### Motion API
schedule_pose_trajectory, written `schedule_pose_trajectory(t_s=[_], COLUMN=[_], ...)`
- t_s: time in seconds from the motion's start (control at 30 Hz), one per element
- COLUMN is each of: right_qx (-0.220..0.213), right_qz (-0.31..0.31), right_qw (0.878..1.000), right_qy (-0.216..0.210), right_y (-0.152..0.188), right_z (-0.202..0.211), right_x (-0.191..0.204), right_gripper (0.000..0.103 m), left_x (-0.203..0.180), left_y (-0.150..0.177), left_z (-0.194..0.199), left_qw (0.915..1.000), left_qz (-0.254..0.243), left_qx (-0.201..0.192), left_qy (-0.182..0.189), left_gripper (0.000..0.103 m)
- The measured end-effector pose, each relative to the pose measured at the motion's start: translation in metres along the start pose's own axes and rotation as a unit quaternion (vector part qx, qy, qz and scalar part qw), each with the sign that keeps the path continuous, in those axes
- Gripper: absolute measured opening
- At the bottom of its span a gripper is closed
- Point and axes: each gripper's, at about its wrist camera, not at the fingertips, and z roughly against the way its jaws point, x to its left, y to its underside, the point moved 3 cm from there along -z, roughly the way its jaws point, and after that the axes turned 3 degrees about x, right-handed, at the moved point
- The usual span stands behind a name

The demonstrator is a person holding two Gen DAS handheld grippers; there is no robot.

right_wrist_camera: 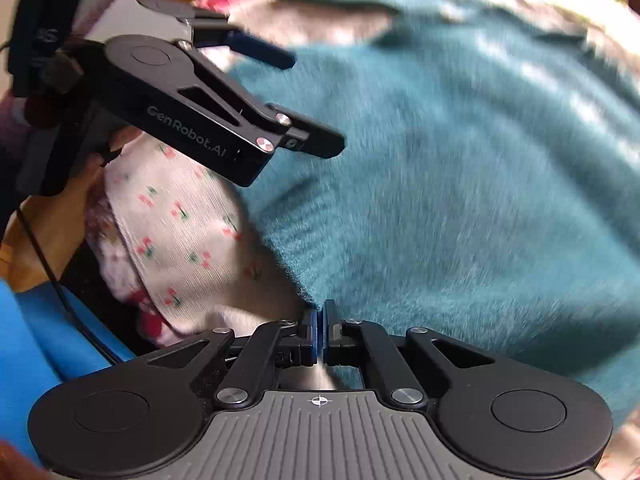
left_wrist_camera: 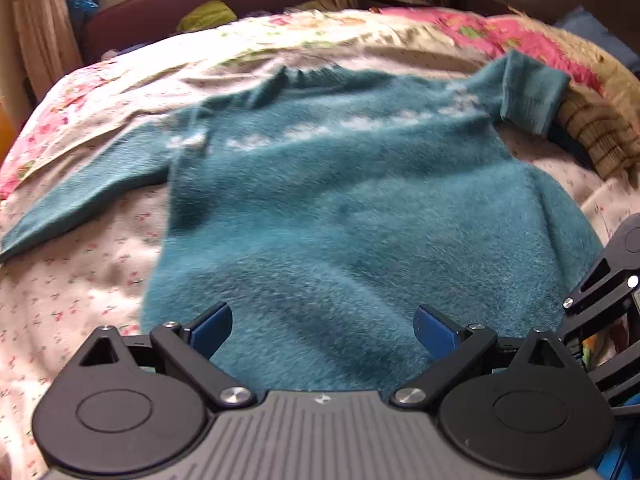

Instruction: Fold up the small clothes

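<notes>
A fuzzy teal sweater [left_wrist_camera: 340, 200] with a white band across the chest lies spread on the floral bedsheet [left_wrist_camera: 80, 280]. One sleeve stretches out to the left and the other is folded over at the far right. My left gripper [left_wrist_camera: 323, 330] is open, its blue fingertips [left_wrist_camera: 212, 326] wide apart just above the sweater's hem. My right gripper [right_wrist_camera: 320, 330] is shut on the hem edge of the sweater [right_wrist_camera: 460, 200]. The left gripper also shows in the right wrist view [right_wrist_camera: 308, 100], open, hovering over the sweater. The right gripper's body shows at the left wrist view's right edge [left_wrist_camera: 608, 292].
A striped tan knit garment [left_wrist_camera: 596, 136] lies by the sweater's right sleeve. A pink patchwork quilt [left_wrist_camera: 500, 36] covers the far side of the bed. A dark red headboard [left_wrist_camera: 192, 4] and curtains [left_wrist_camera: 40, 28] stand behind. A blue object [right_wrist_camera: 32, 340] sits beside the bed edge.
</notes>
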Motion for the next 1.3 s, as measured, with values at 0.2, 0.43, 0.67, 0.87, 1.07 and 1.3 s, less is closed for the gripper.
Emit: schedule_pose_trajectory(t_s=[0.2, 0.43, 0.67, 0.87, 1.07, 1.3], right_qx=[-0.046, -0.130, -0.180, -0.188, -0.193, -0.197], right_qz=[-0.020, -0.117, -0.183, -0.201, -0.233, -0.228], right_qw=[0.999, 0.983, 0.964, 0.954, 0.944, 0.941], right_qy=[0.008, 0.050, 0.076, 0.118, 0.135, 0.155], right_y=[0.006, 0.015, 0.018, 0.016, 0.030, 0.034], right_z=[0.025, 0.064, 0.073, 0.061, 0.061, 0.060], right_x=[-0.006, -0.046, -0.076, -0.080, -0.097, -0.106], right_gripper=[0.010, 0.010, 0.010, 0.014, 0.014, 0.014], left_x=[-0.016, -0.015, -0.026, -0.046, -0.066, -0.084], left_y=[0.008, 0.010, -0.011, -0.035, -0.045, -0.059], left_z=[-0.017, -0.016, 0.000, -0.020, -0.038, -0.051], left_qw=[0.9984, 0.9971, 0.9996, 0.9991, 0.9981, 0.9984], left_qz=[-0.040, -0.038, -0.003, 0.038, 0.060, 0.047], left_qx=[0.040, 0.059, 0.011, -0.009, -0.006, -0.005], left_qy=[-0.008, -0.030, -0.025, -0.016, -0.014, -0.030], left_gripper=[0.103, 0.103, 0.103, 0.103, 0.103, 0.103])
